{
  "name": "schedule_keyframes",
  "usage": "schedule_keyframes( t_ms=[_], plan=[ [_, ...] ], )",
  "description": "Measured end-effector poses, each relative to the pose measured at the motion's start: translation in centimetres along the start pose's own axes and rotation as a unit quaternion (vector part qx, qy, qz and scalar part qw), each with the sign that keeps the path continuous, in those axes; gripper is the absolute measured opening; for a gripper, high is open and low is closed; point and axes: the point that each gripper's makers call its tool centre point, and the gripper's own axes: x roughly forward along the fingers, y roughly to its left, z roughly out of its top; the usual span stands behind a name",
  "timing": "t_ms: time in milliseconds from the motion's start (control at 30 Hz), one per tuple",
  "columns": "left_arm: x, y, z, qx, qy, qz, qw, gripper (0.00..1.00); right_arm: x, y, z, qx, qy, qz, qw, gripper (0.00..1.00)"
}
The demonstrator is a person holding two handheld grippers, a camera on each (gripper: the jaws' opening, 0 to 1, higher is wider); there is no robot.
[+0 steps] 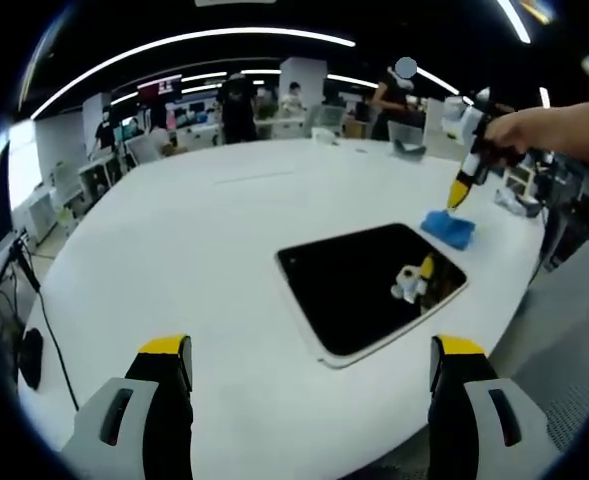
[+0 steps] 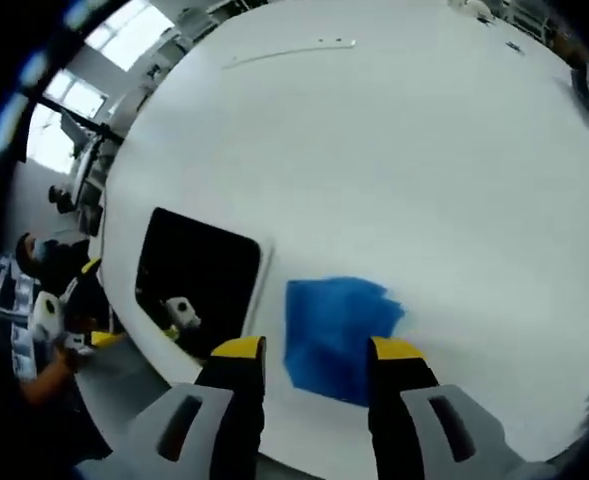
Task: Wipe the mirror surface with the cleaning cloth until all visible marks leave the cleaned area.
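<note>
Two grippers over a big white table [image 1: 214, 250]. Left gripper [image 1: 309, 365] sits at bottom of left gripper view, yellow-tipped jaws spread wide, nothing between them, hanging above the table's near edge. Mirror [image 1: 369, 285] lies flat at centre-right of that view, dark glass w/ a thin white frame, angled corner-on; a small white-and-yellow reflection shows near its right corner. Cleaning cloth [image 1: 448, 228], bright blue and crumpled, lies on the table just beyond the mirror's upper-right corner, right beside the frame; can't tell if touching.

Right gripper [image 1: 458, 195] comes into the left gripper view from the upper right, held by a person's hand [image 1: 524, 130], yellow tips pointing down at the cloth, tips just above it or on it; can't tell which.

In right gripper view, right gripper [image 2: 312, 350] rises from bottom centre, jaws apart w/ a moderate gap, not clamped on anything. Cloth [image 2: 339, 325] fills the gap btwn the tips and spreads above them, lying on the table [image 2: 394, 150]. Mirror [image 2: 196, 275] is at left-centre, just beside the cloth w/ a strip of white table btwn. Left gripper [image 2: 54, 320] shows at the far left edge of this view, off the table's edge.

Background upper part of left gripper view: office w/ desks, ceiling light strips, several people standing.
</note>
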Motion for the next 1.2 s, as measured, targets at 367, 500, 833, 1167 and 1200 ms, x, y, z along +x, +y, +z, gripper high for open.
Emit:
schedule_keyframes(
  t_ms=[367, 500, 833, 1167, 1200],
  plan=[
    [0.0, 0.0, -0.1, 0.004, 0.005, 0.002, 1.0, 0.99, 2.6, -1.0, -1.3, -0.009, 0.033, -0.037, 0.9987, 0.3],
    [0.0, 0.2, -0.3, 0.004, 0.009, 0.006, 0.9999, 0.99, 2.5, -2.2, -1.0, -0.009, 0.034, -0.055, 0.9979, 0.19],
    [0.0, 0.2, -0.4, 0.01, 0.014, 0.008, 0.9998, 0.99, 2.2, -2.3, -1.5, -0.01, 0.043, -0.087, 0.9952, 0.11],
    [0.2, -0.1, -0.4, 0.014, 0.019, 0.001, 0.9997, 0.99, 2.0, -2.2, -1.9, 0.058, 0.036, -0.066, 0.9955, 0.03],
    [0.2, -0.2, -0.5, 0.015, 0.019, 0.0, 0.9997, 0.99, 2.1, -2.2, -1.8, 0.059, 0.034, -0.068, 0.9954, 0.03]
  ],
)
